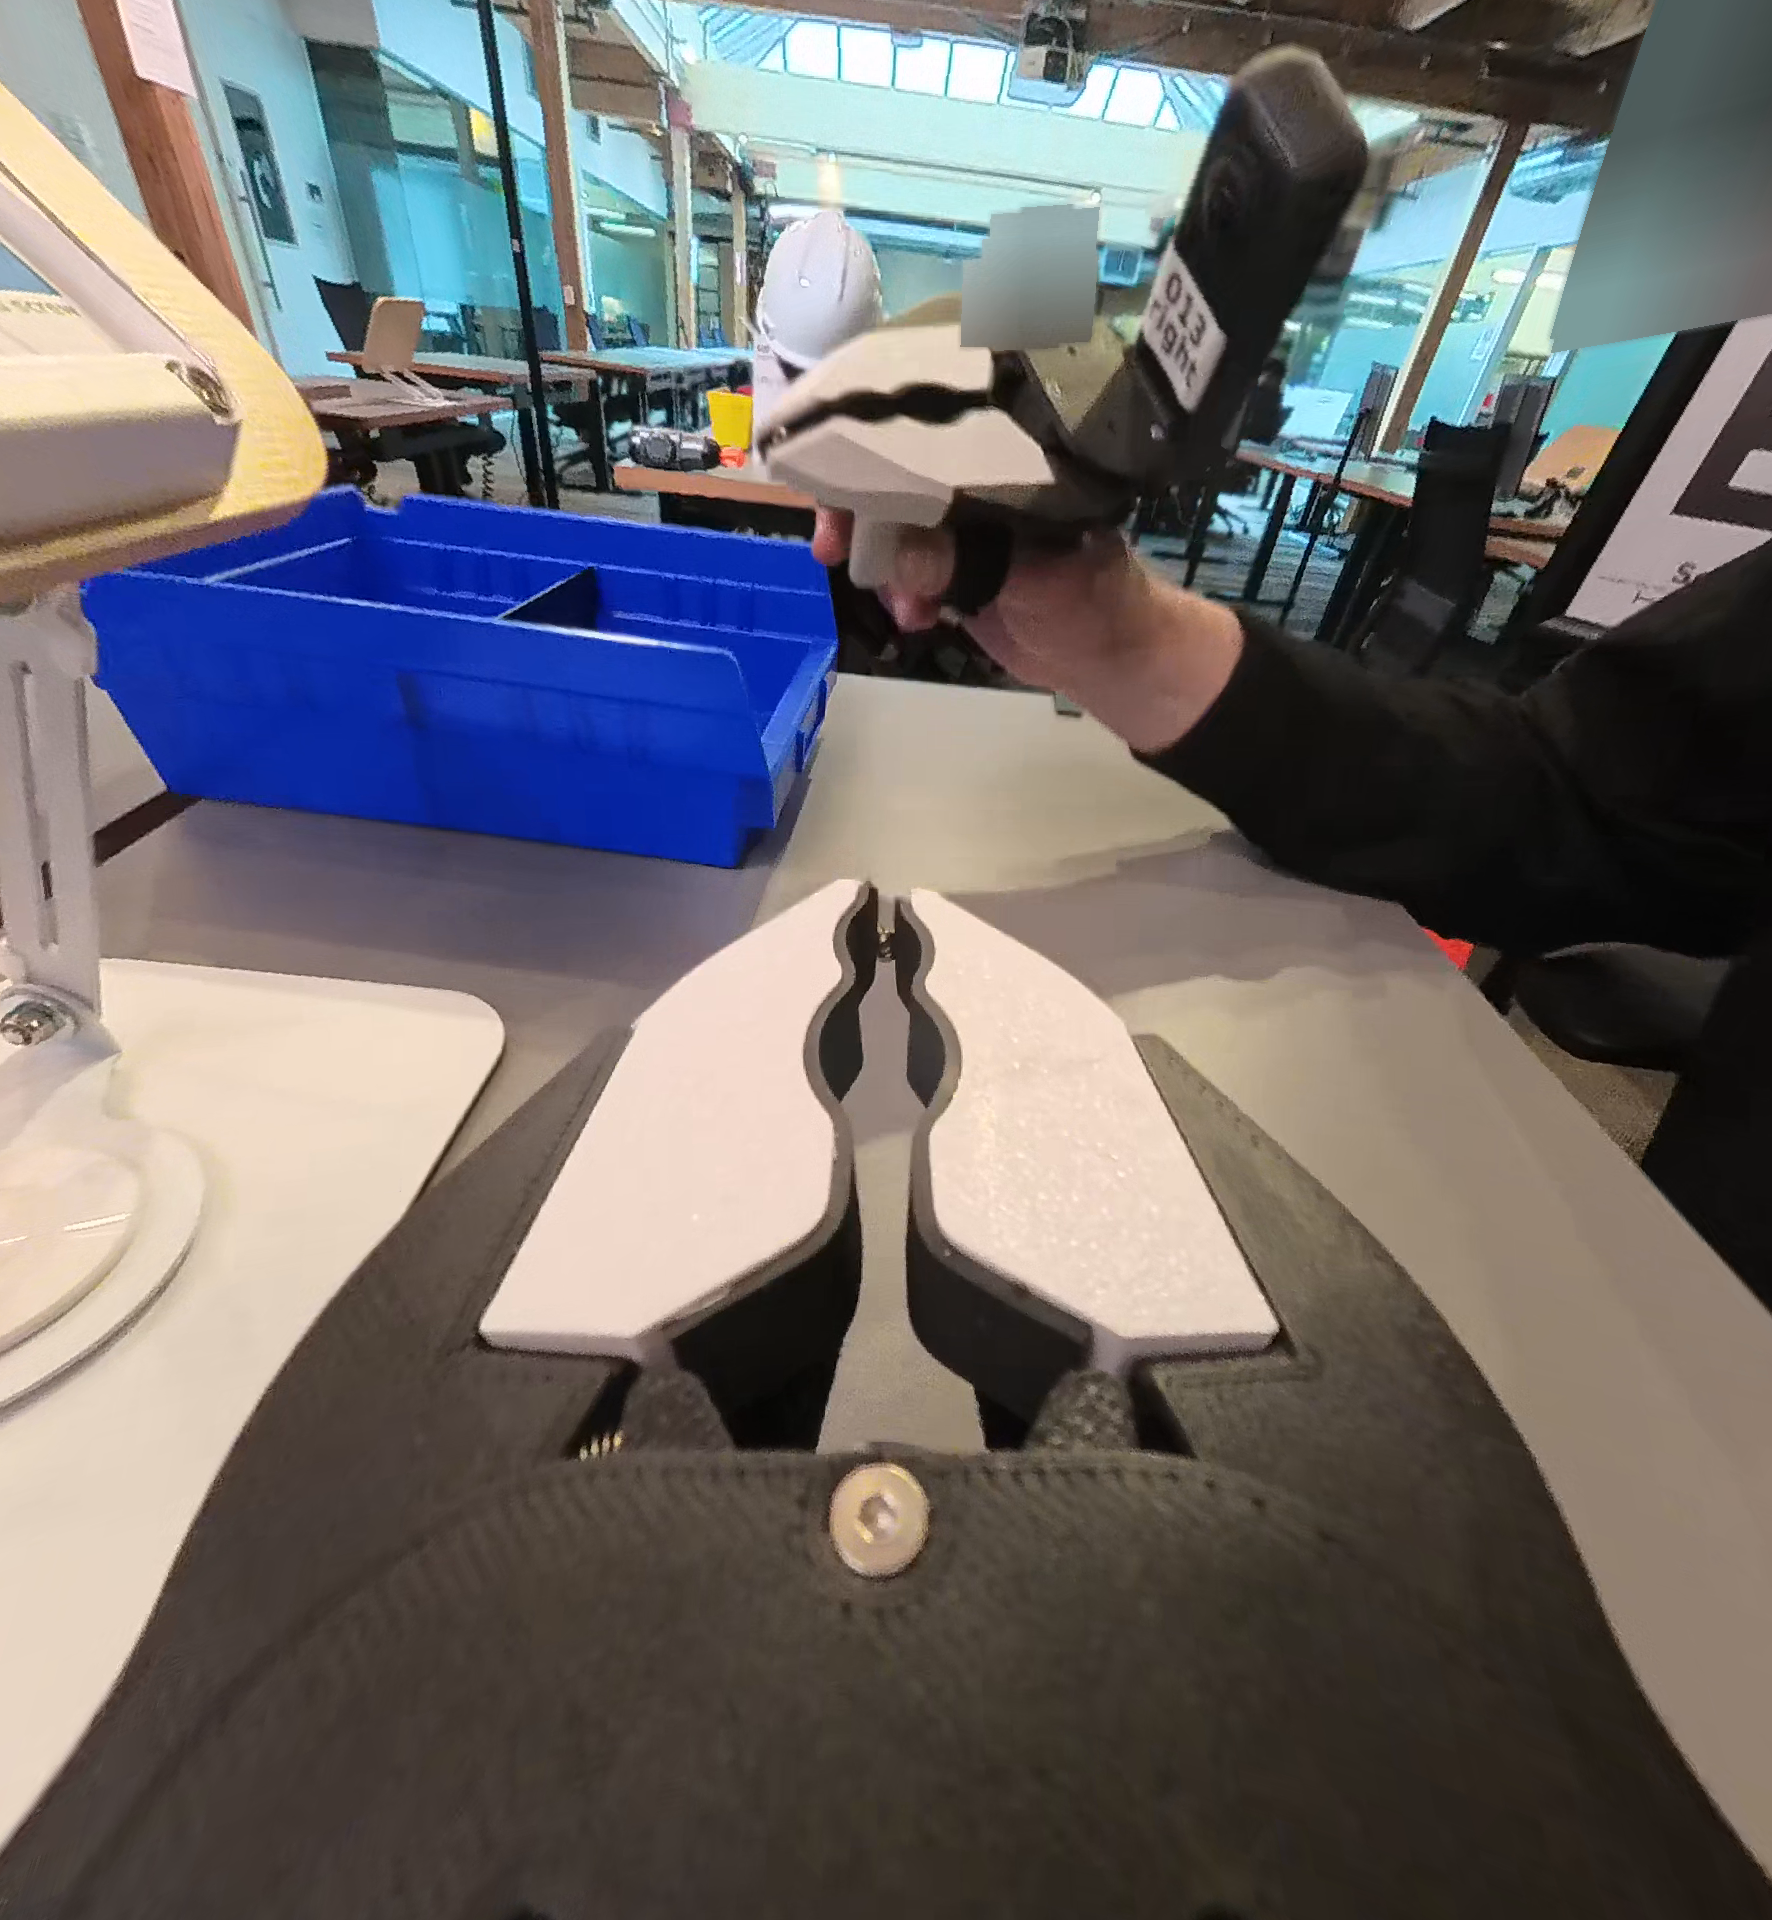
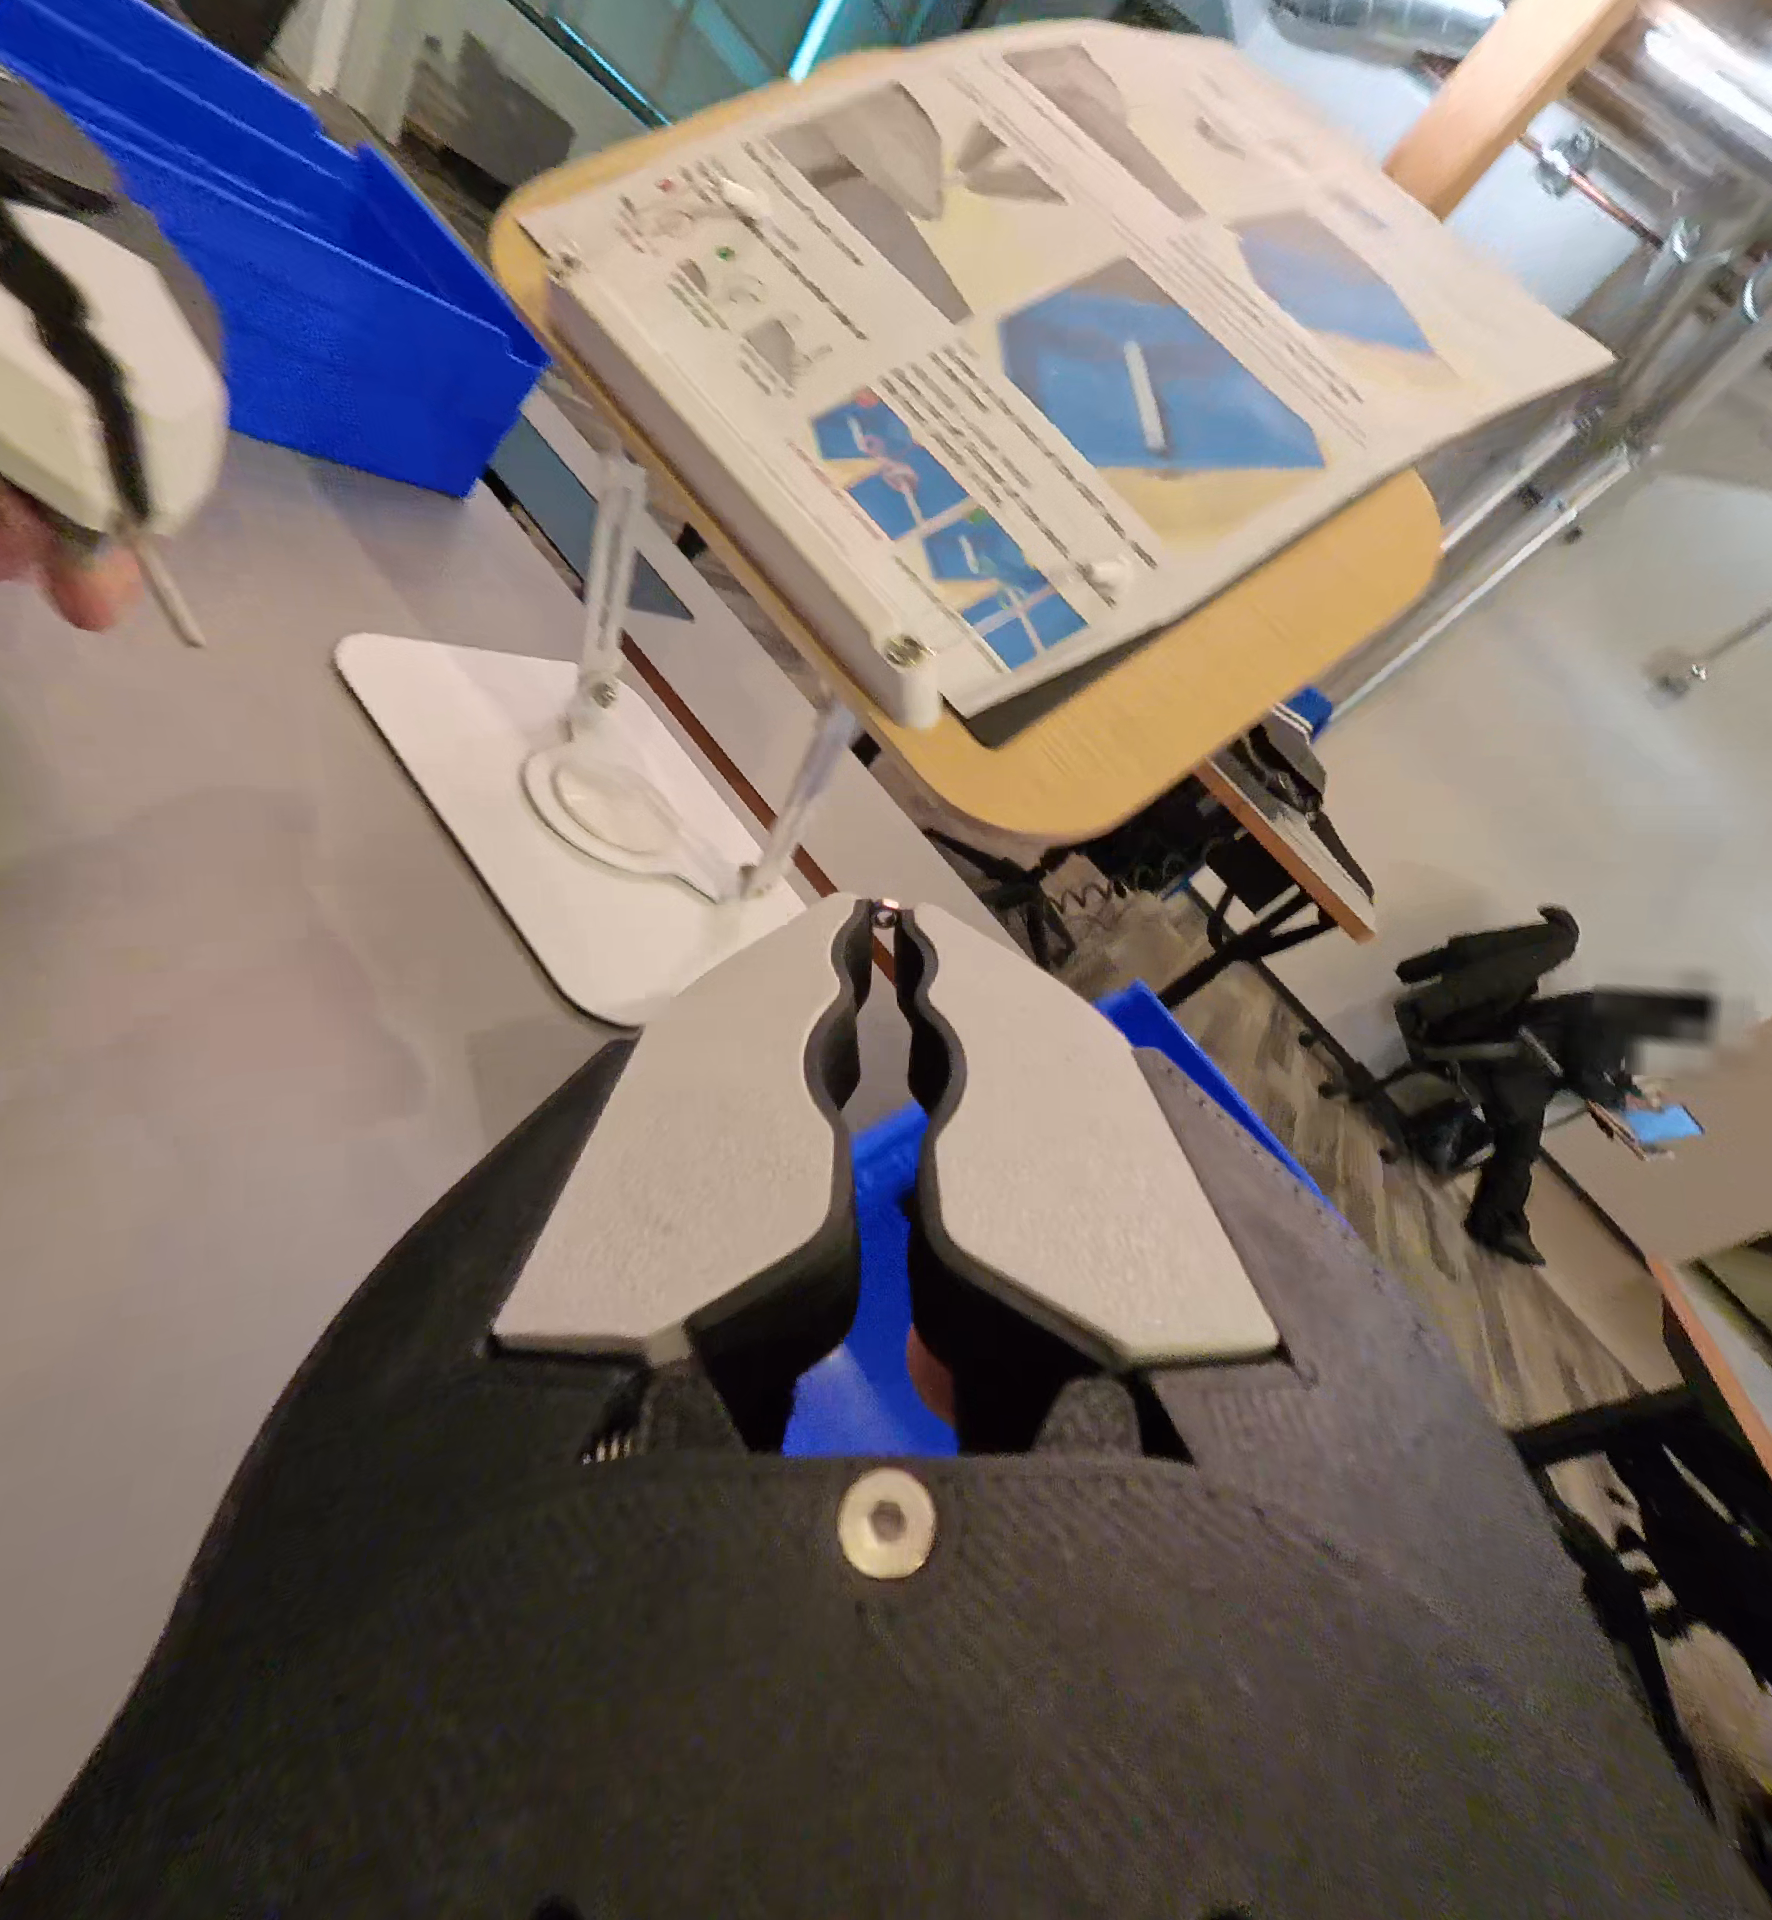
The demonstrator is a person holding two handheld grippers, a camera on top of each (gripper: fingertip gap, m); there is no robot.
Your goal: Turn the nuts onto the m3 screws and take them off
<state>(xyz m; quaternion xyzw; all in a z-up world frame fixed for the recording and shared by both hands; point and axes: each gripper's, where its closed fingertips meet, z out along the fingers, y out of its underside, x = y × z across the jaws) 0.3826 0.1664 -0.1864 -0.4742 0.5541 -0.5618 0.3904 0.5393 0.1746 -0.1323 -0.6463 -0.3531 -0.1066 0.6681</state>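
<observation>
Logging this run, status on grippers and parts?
Left gripper shut on screw. Right gripper shut on nut. Apart, not yet mated. Nothing between them.

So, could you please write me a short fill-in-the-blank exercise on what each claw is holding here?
1. The left claw is shut on a thin ____ that sticks out past its tips.
2. The right claw pinches a tiny metal ____ at its tips.
3. The bin on the grey table is ____ in colour.

Missing words: screw; nut; blue.
</observation>
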